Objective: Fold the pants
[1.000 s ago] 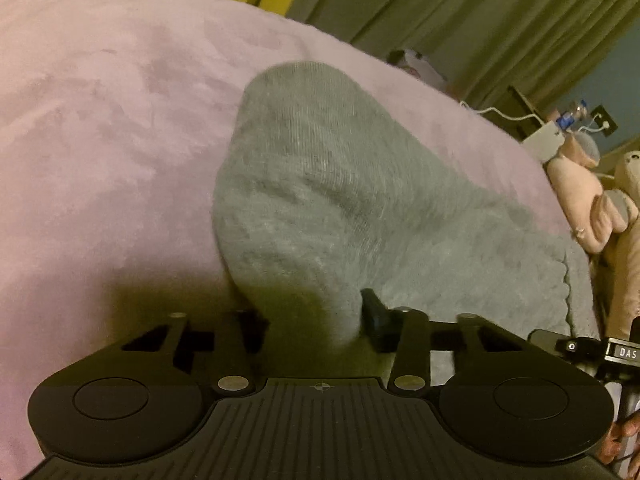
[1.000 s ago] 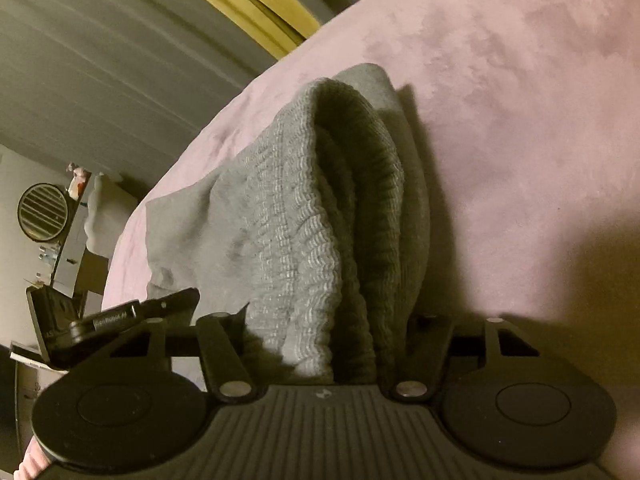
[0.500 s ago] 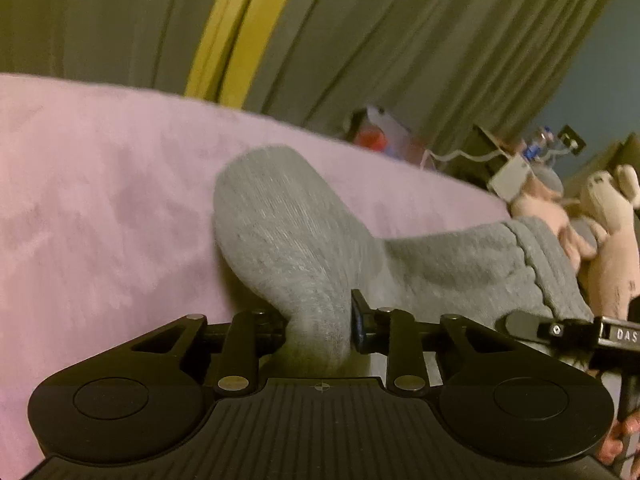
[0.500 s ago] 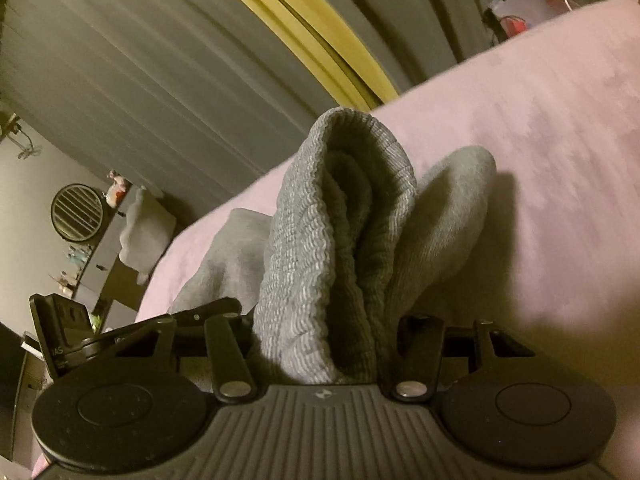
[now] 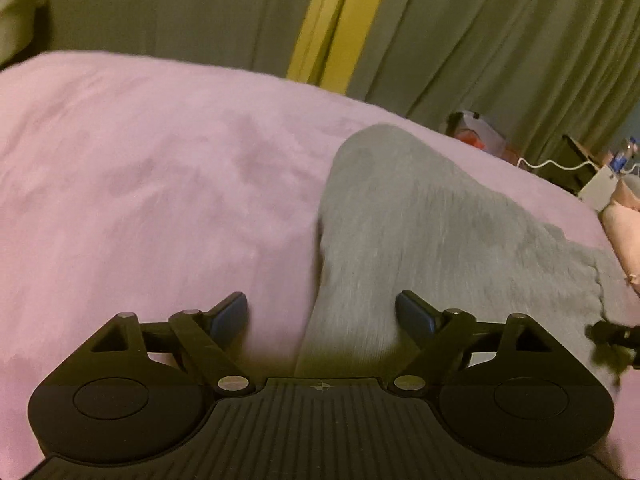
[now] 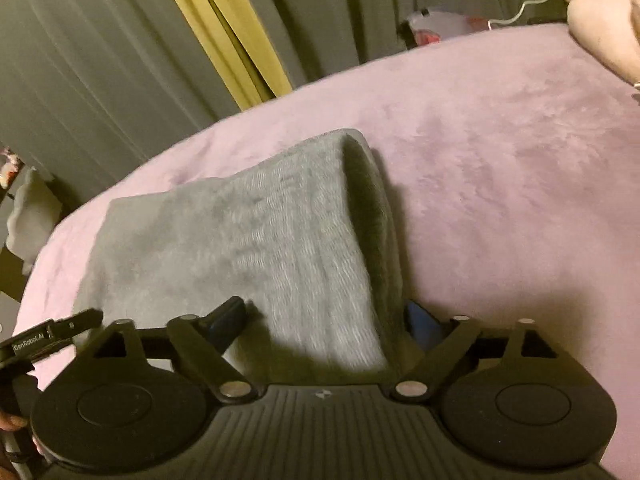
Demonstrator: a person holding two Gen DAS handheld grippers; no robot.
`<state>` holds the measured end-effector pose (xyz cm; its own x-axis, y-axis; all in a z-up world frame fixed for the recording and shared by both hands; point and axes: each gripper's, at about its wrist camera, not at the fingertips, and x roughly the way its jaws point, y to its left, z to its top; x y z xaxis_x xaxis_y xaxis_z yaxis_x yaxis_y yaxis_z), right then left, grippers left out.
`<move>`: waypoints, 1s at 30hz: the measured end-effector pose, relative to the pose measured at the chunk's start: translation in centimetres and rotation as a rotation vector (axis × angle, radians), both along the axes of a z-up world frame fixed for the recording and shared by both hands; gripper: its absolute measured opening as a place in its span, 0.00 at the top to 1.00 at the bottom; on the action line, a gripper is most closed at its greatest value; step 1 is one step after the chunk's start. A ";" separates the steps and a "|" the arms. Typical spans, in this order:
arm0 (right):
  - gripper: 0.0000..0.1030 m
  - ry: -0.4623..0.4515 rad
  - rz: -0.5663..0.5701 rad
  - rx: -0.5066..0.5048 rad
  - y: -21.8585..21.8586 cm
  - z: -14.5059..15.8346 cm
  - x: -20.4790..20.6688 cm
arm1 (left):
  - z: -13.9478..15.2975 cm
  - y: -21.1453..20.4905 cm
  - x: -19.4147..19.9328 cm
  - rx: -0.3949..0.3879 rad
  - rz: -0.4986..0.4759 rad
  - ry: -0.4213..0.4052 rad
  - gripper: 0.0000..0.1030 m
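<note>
The grey knit pants (image 5: 420, 232) lie folded on the pink blanket (image 5: 140, 184). My left gripper (image 5: 322, 314) is open, its jaws wide apart on either side of the fabric's near left corner, no longer pinching it. In the right wrist view the pants (image 6: 248, 232) spread to the left as a flat stack with a folded right edge. My right gripper (image 6: 326, 320) is open too, its jaws straddling the near right corner of the stack. The other gripper's tip shows at the left edge (image 6: 60, 330).
Grey-green curtains with a yellow strip (image 5: 336, 24) hang behind the bed. Pink plush toys (image 6: 600, 20) sit at the bed's right end. A white cable and charger (image 5: 592, 184) and clutter lie beyond the far edge. A white object (image 6: 28, 216) stands at left.
Both grippers have opened and let go of the pants. The raised fabric has dropped flat onto the blanket, and both views have tilted down toward the bed.
</note>
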<state>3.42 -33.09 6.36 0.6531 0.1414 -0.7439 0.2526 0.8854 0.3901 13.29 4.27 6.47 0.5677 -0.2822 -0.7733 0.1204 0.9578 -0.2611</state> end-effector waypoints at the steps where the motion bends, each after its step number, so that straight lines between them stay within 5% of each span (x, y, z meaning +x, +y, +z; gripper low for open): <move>1: 0.11 -0.027 -0.011 0.005 0.2 0.4 -0.6 | 0.0 0.1 -0.6 -0.005 0.000 0.005 0.15; 6: 0.04 -0.095 0.018 -0.028 2.0 1.3 -1.3 | -1.7 -1.4 -3.6 0.121 -0.061 -0.005 0.07; 9: 0.04 0.089 0.021 -0.291 3.8 -0.8 0.5 | -2.0 -0.7 -3.7 0.109 0.012 -0.001 0.04; 12: 0.04 0.020 0.008 -0.323 4.6 0.4 -0.8 | -0.9 0.2 -4.3 0.092 0.066 -0.003 0.05; 16: 0.04 -0.066 0.076 -0.357 7.0 2.0 -4.1 | 0.8 -0.6 -7.0 0.148 0.023 -0.075 0.04; 20: 0.04 -0.038 0.152 -0.361 10.1 1.3 -7.0 | 1.3 -2.5 -10.0 0.148 -0.026 -0.100 0.02; 24: 0.04 0.019 0.149 -0.342 12.8 -0.3 -9.3 | 0.0 -4.4 -11.6 0.130 -0.057 -0.026 0.02; 30: 0.04 0.061 0.131 -0.394 14.8 -2.2 -9.8 | -1.6 -5.7 -13.2 0.226 -0.078 -0.055 0.02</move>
<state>-6.40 -18.34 4.21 0.6019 -0.0827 -0.7942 0.1396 0.9902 0.0027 0.08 -1.44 4.90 0.5937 -0.1503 -0.7905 0.2042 0.9784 -0.0326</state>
